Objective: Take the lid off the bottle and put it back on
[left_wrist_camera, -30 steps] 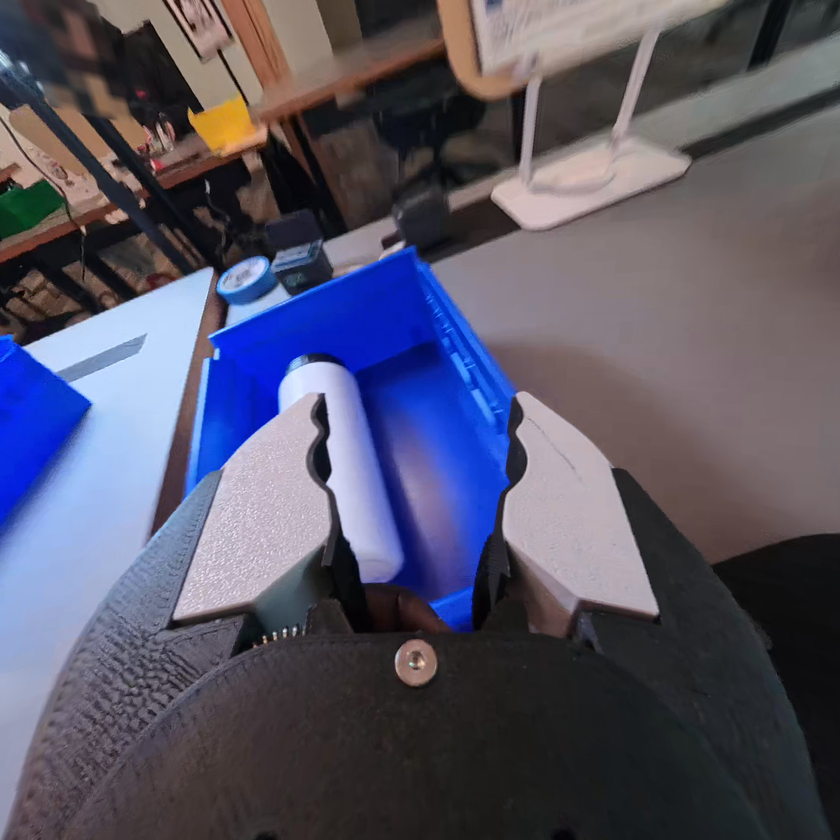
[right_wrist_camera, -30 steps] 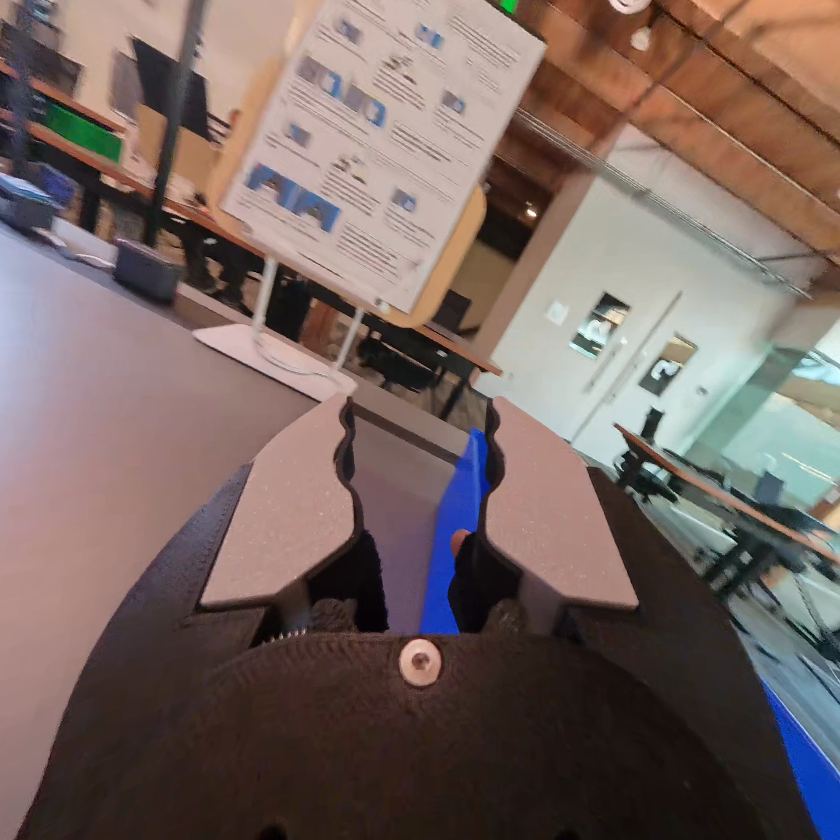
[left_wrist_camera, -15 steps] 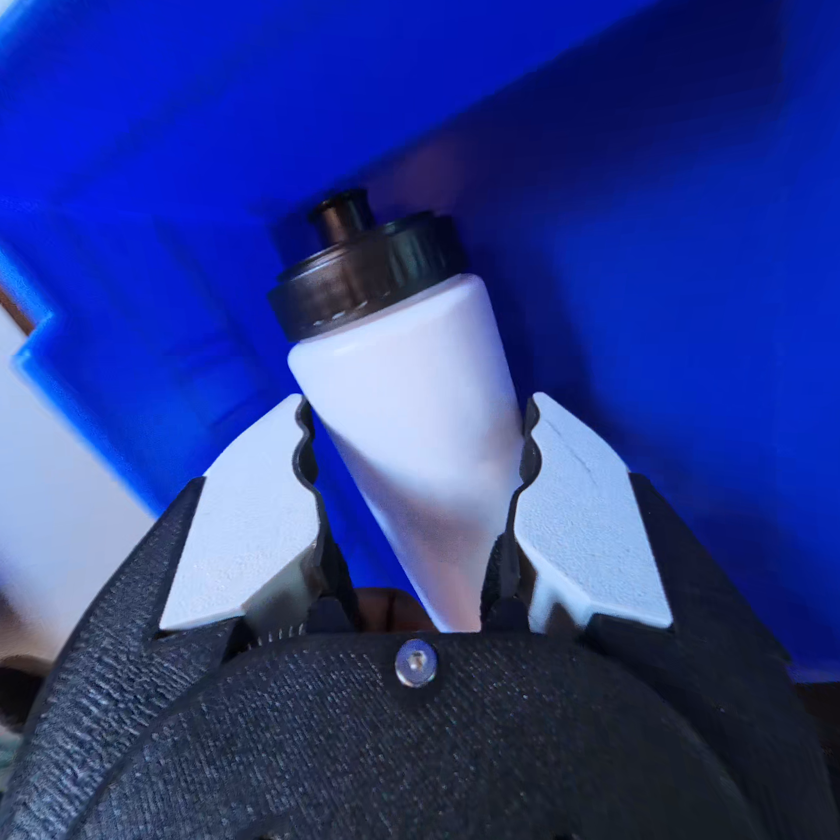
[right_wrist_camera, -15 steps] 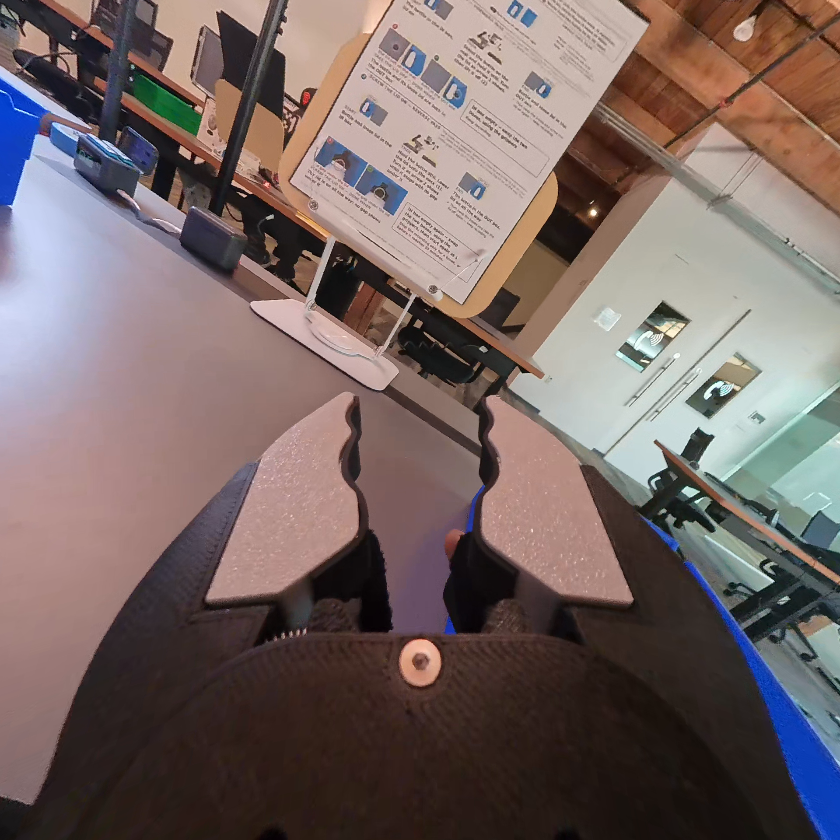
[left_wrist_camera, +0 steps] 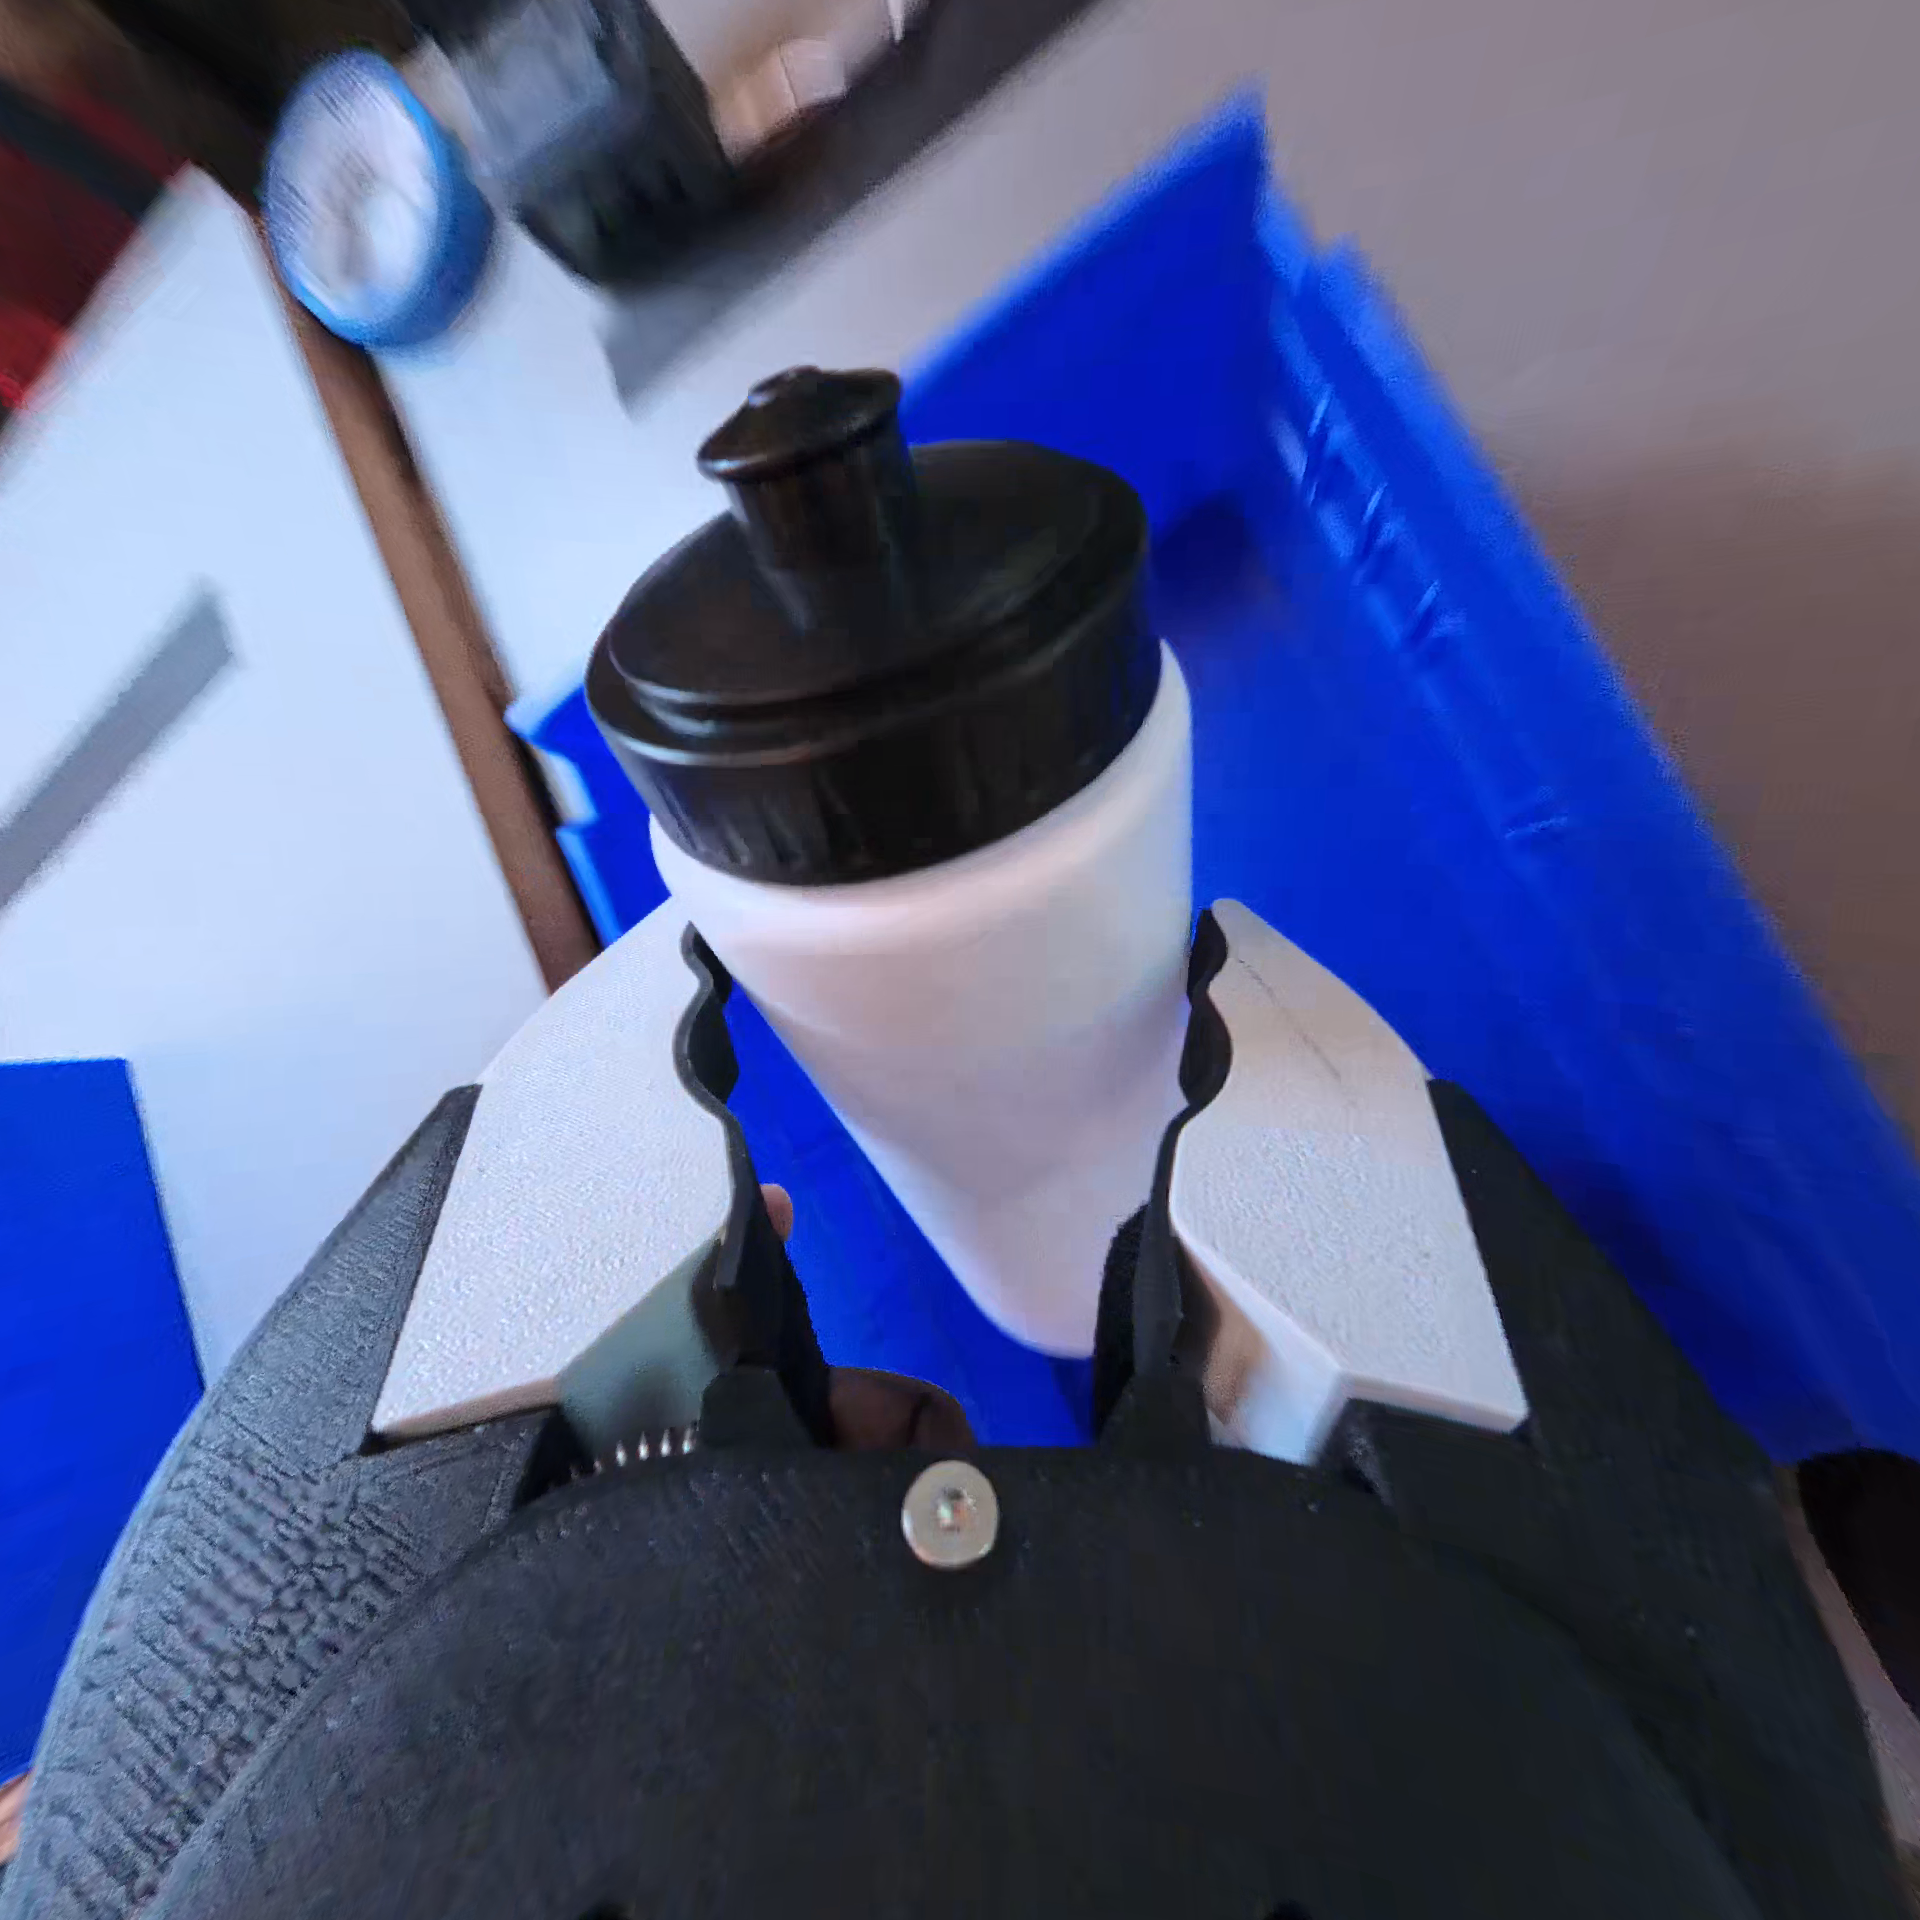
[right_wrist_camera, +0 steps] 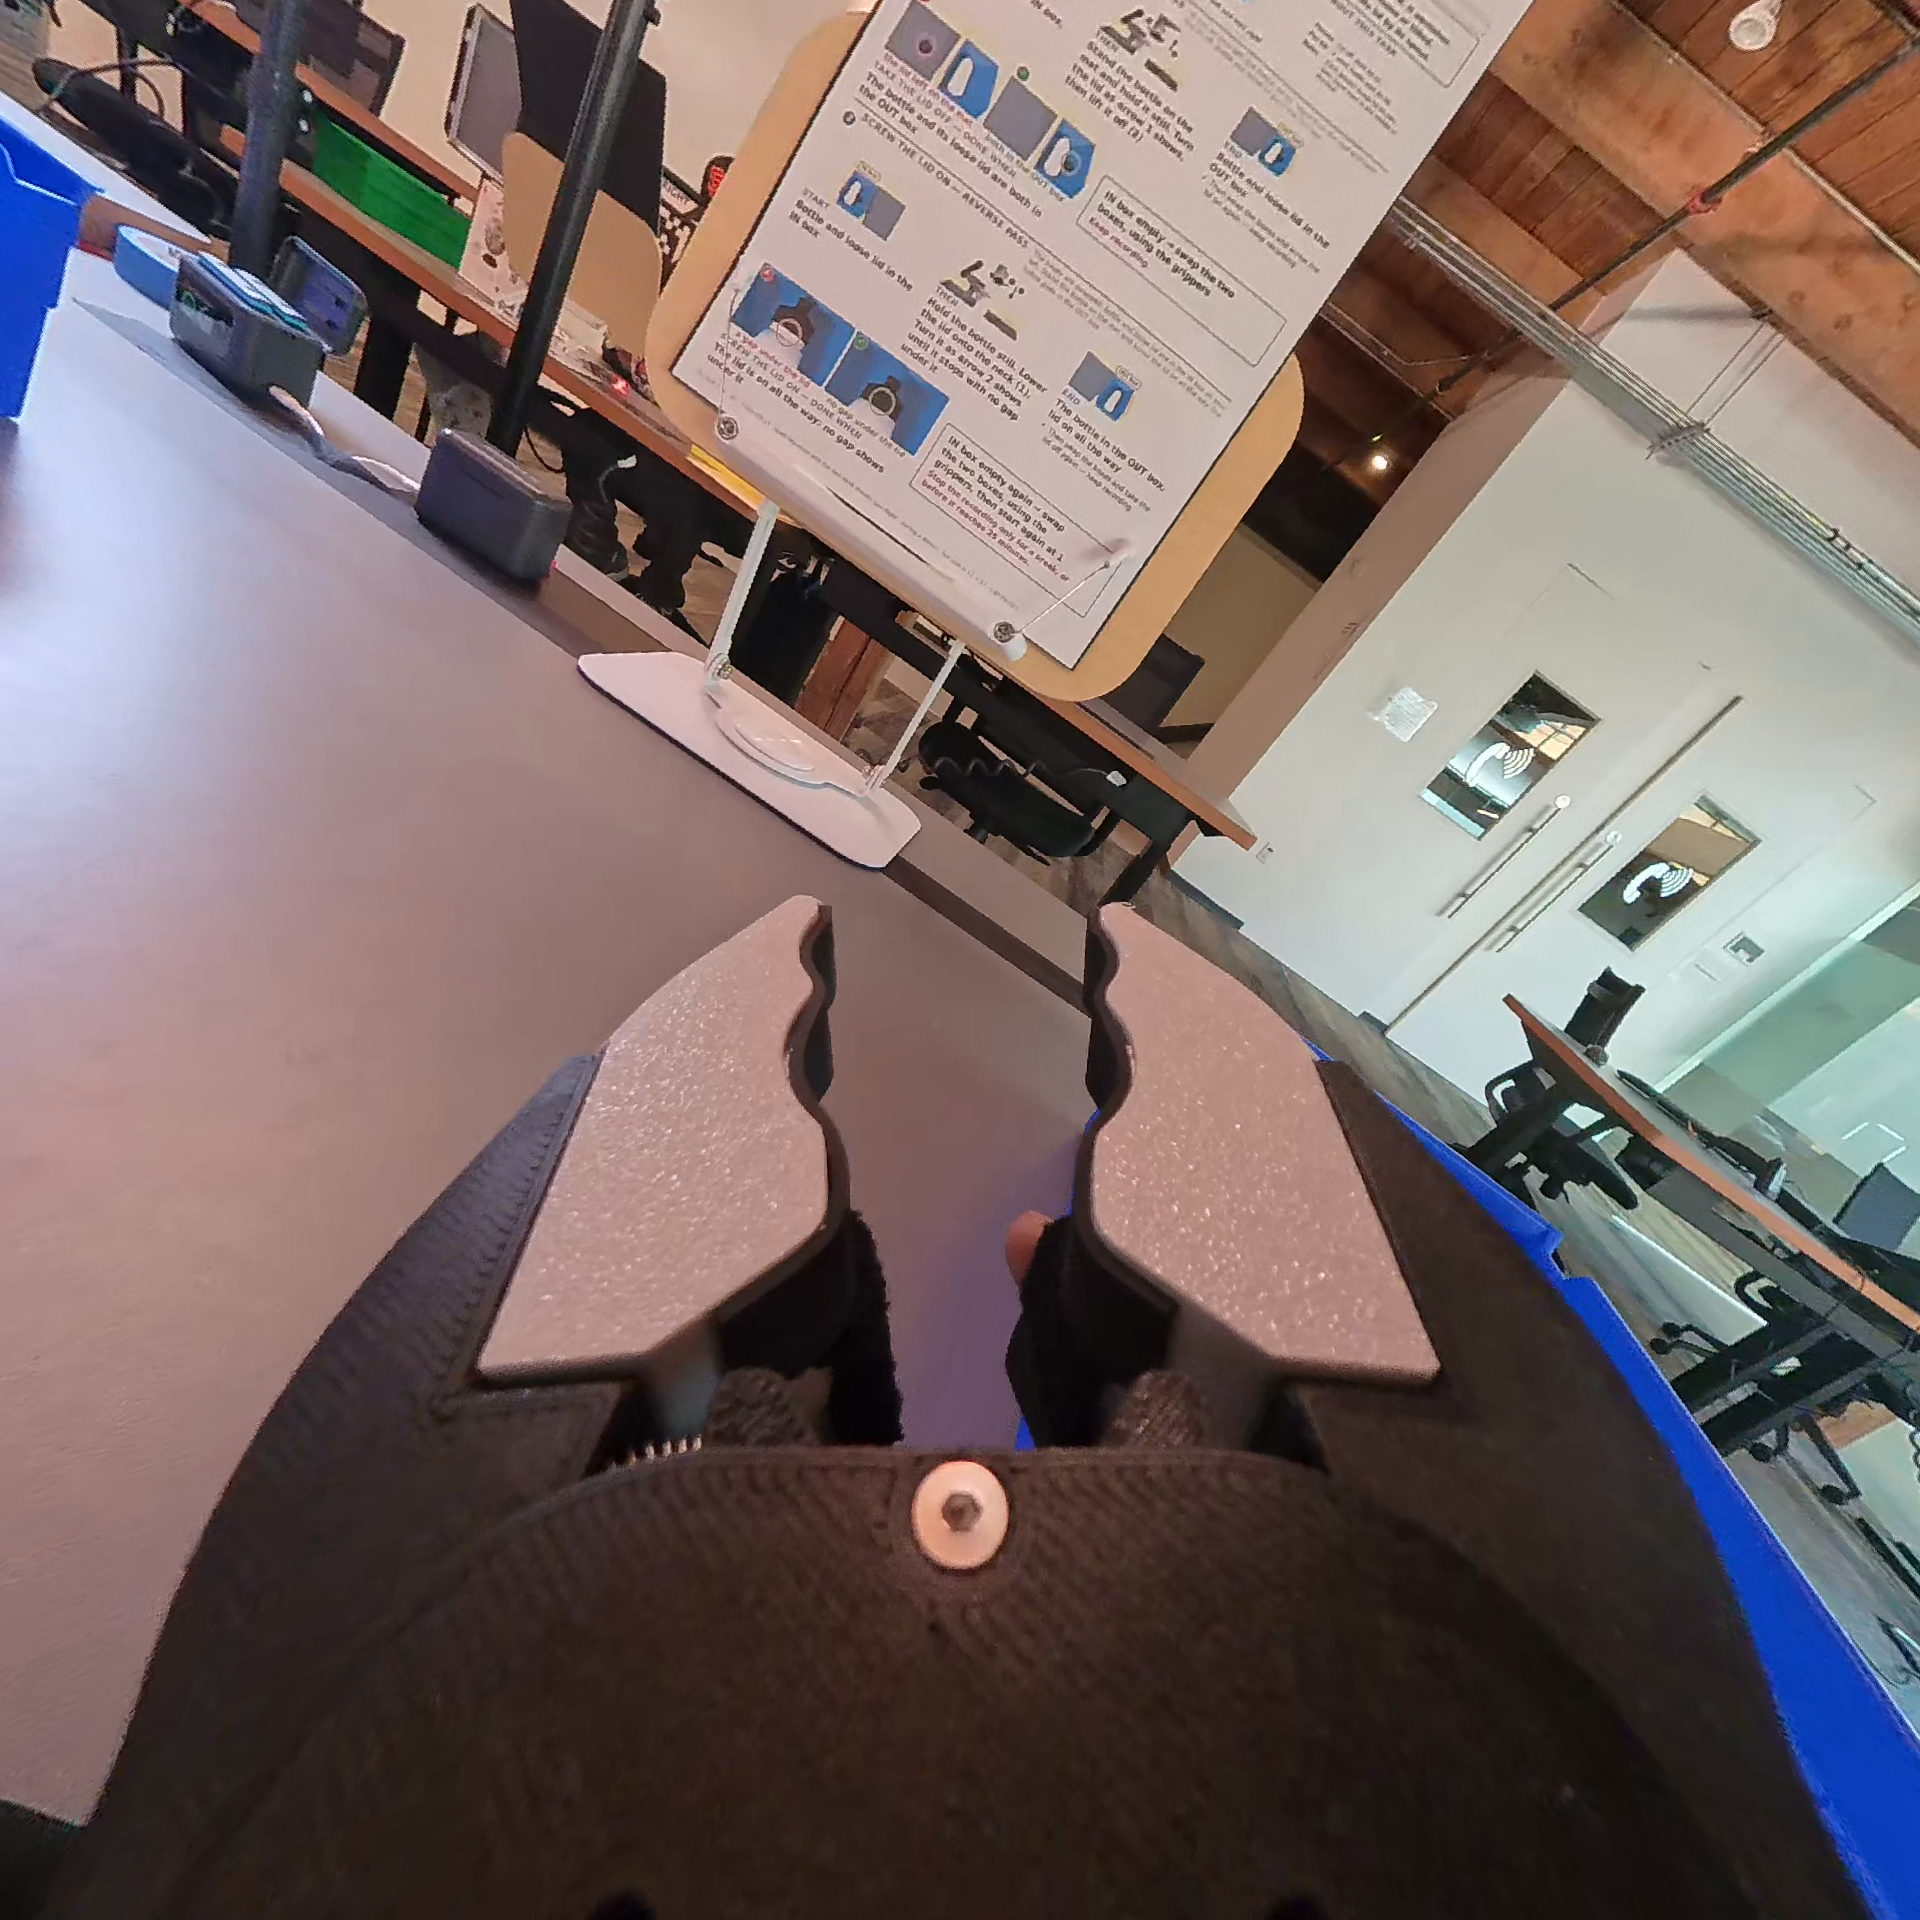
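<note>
- Left gripper clenched on the white squeeze bottle, jaws pressing the body from both sides below the shoulder.
- Black screw lid with pull spout seated on the bottle neck, pointing away from the camera.
- Bottle held above the blue plastic bin, clear of its floor; bin resting at the edge of the grey counter.
- Beside the bin, blurred: a roll of blue tape and a dark boxy device; a 2nd blue bin at the left edge.
- Right gripper released, jaws apart with nothing between them, hovering low over the grey counter.
- Ahead of it, an instruction board on a white stand; blue bin rim just to its right.
</note>
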The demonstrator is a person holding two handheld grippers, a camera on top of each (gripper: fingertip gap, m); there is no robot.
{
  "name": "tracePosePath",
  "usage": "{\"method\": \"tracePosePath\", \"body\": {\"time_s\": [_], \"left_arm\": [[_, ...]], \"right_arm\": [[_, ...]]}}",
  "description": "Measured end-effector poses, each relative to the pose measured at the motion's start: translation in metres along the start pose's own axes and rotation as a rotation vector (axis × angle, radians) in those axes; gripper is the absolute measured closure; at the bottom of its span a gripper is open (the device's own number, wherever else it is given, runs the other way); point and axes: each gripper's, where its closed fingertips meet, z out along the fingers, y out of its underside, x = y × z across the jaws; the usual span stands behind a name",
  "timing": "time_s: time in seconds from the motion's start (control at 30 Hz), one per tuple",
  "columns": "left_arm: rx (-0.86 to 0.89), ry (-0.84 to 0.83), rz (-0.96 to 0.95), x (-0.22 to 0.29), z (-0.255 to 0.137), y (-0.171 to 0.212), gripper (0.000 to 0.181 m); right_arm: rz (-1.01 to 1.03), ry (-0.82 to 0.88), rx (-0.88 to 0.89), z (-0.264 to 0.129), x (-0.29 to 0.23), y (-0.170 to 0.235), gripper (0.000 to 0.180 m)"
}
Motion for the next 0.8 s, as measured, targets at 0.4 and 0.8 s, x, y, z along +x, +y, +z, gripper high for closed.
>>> {"method": "tracePosePath", "body": {"time_s": [0.4,0.8], "left_arm": [[1.084,0.183,0.063,0.145,-0.201,-0.124,0.096],[1.001,0.614,0.241,0.359,-0.12,-0.142,0.097]], "right_arm": [[0.035,-0.003,0.04,-0.003,0.0,-0.007,0.136],[0.209,-0.104,0.111,-0.005,-0.005,-0.011,0.137]]}}
